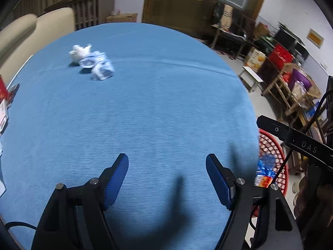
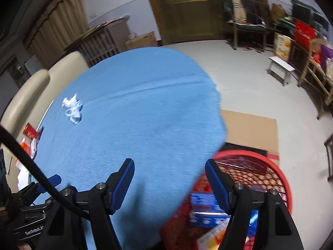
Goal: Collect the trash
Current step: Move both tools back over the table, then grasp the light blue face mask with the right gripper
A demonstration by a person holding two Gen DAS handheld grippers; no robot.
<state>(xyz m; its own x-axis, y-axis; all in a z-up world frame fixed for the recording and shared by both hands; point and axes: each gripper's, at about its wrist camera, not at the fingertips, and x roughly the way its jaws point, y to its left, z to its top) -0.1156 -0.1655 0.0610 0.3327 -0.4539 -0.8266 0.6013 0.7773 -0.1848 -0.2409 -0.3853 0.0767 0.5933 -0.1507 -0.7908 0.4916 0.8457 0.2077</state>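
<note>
both grippers, left gripper [image 1: 167,179] and right gripper [image 2: 169,182], spread wide, grasping nothing. best to cross table [image 1: 145,114], straddle crumpled wrappers [image 1: 92,63], clench, drop into red basket [image 2: 276,179].

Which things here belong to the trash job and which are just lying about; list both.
Job: crumpled white and blue wrappers on the blue tablecloth; red mesh basket, already holding packaging.

Lying about: cardboard sheet, white stool, beige chair.
</note>
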